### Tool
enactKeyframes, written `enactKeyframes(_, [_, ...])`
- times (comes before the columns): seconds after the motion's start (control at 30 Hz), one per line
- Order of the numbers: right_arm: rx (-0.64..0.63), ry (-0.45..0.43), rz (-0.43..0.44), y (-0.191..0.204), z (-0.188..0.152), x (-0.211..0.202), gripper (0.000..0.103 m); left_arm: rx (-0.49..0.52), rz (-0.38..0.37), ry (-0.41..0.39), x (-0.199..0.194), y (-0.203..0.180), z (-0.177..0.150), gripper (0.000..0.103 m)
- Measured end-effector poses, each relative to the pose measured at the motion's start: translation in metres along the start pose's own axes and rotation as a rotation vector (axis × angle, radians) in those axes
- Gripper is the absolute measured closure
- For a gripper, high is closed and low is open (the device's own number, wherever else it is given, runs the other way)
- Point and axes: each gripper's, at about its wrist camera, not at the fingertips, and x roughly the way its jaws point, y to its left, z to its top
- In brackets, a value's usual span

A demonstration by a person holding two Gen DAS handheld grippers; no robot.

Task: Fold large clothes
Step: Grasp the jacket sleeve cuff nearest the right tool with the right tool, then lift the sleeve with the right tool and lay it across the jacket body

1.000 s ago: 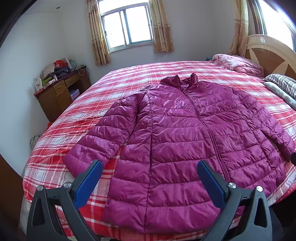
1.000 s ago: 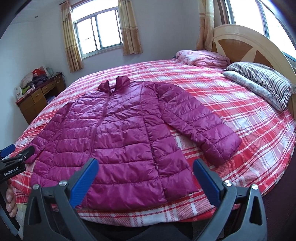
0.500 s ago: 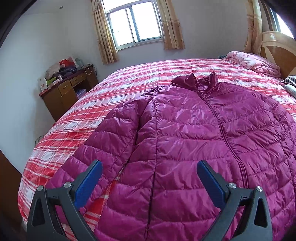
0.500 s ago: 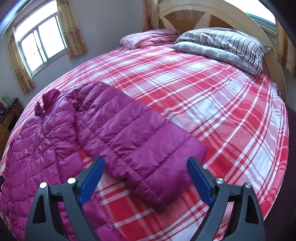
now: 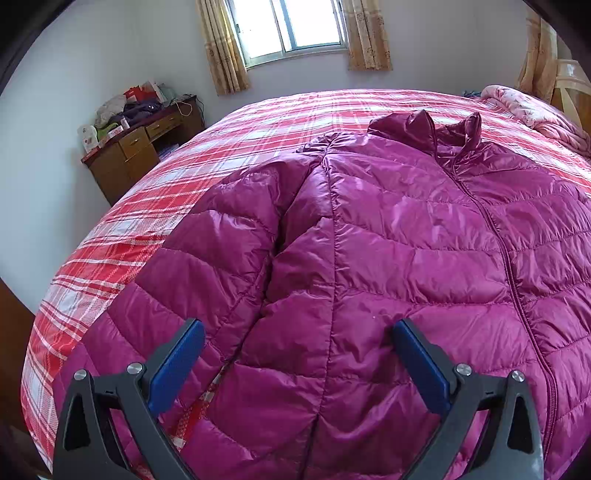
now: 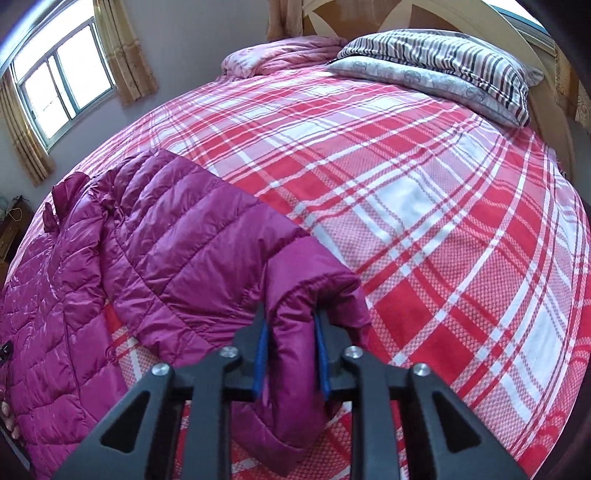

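Note:
A magenta quilted puffer jacket (image 5: 399, 258) lies front up and zipped on a red plaid bed (image 5: 122, 236), collar toward the window. My left gripper (image 5: 295, 363) is open and empty, hovering low over the jacket's body beside its near sleeve (image 5: 207, 266). In the right wrist view my right gripper (image 6: 290, 345) is shut on the cuff end of the other sleeve (image 6: 207, 254), pinching a bunched fold of it just above the bedspread (image 6: 424, 206). The jacket's body (image 6: 48, 306) lies to the left there.
A wooden headboard (image 6: 480, 22) with striped pillows (image 6: 436, 62) and a folded pink quilt (image 6: 280, 55) is at the bed's far end. A cluttered wooden desk (image 5: 140, 144) stands by the wall under a curtained window (image 5: 291, 26). The bed's edge is close below both grippers.
My left gripper has moved closer and lower over the jacket, still open. My right gripper swung to the sleeve's cuff and closed on it, bunching the fabric.

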Motion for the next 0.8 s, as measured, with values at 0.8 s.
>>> enactKeyframes(0.8, [-0.497, -0.577, -0.197, 0.183, 0.135, -0.098, 0.092, -0.125, -0.014, -0.04, -0.004, 0.063, 0.028, 0.001])
